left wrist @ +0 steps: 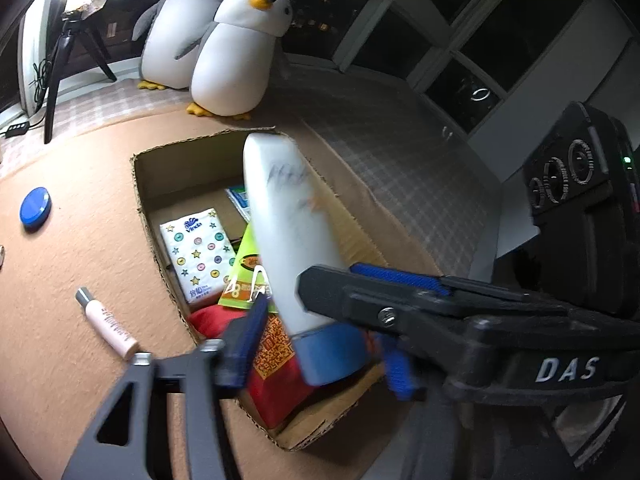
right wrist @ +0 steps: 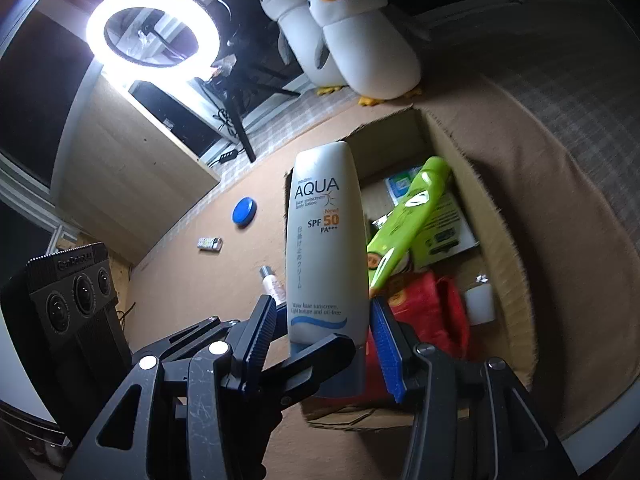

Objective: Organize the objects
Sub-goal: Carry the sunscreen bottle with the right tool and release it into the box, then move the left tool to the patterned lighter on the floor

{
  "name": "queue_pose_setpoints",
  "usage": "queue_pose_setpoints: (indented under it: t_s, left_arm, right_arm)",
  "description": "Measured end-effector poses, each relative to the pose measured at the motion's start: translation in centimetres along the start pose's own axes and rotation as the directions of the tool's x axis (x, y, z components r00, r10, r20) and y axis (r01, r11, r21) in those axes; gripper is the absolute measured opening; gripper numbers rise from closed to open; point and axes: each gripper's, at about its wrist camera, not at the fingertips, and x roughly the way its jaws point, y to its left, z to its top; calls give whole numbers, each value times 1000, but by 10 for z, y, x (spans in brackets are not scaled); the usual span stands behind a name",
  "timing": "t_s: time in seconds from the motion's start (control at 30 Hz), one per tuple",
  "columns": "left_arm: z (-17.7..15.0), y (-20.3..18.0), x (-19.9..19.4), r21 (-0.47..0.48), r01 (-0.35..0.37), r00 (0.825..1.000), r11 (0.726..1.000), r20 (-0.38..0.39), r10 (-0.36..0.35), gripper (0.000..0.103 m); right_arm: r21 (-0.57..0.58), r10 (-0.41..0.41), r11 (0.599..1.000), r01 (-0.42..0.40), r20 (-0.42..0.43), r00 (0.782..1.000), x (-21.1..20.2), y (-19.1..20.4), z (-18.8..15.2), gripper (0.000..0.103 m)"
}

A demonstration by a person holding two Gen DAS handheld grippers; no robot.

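White sunscreen tube (right wrist: pixel 326 240) held cap-down above an open cardboard box (right wrist: pixel 508 264) on a tan cloth surface.

Farthest left on the cloth lies a blue round lid (left wrist: pixel 35 207), then a small pink cosmetic tube (left wrist: pixel 107 324) just beside the box. Inside the box, from left, sit a Vinda tissue pack (left wrist: pixel 198 254), a green packet (left wrist: pixel 246 280) and a red pouch (left wrist: pixel 276 364). Both grippers meet at the sunscreen tube: the right gripper (right wrist: pixel 324 344) has its blue pads narrowed onto the tube's lower body, holding it. The left gripper (left wrist: pixel 320 340) reaches around the blue cap, though whether its jaws touch is unclear through the blur. Two plush penguins (left wrist: pixel 230 56) stand behind the box.
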Motion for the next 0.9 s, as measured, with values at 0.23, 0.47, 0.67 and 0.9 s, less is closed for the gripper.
queue_pose_setpoints:
  t_s: [0.23,0.47,0.67,0.9]
  left_arm:
    - [-2,9,-5,-2,-20,1000,1000,0,20,72]
    - [-16,32,-24,-26,-51,999,998,2,51,72]
    - [-35,66,-57,-70,-102,995,992,11,103,72]
    - [-53,122,-96,-168,-166,984,972,37,175,72]
  right_arm:
    - [33,-39,999,39,24,999,-4,-9,3,64]
    - [19,-19,1000,19,29,999,-4,-2,-4,64]
    - [-17,1,1000,0,25,1000,2,18,-11,64]
    - [-62,32,998,-32,0,999,18,48,-21,64]
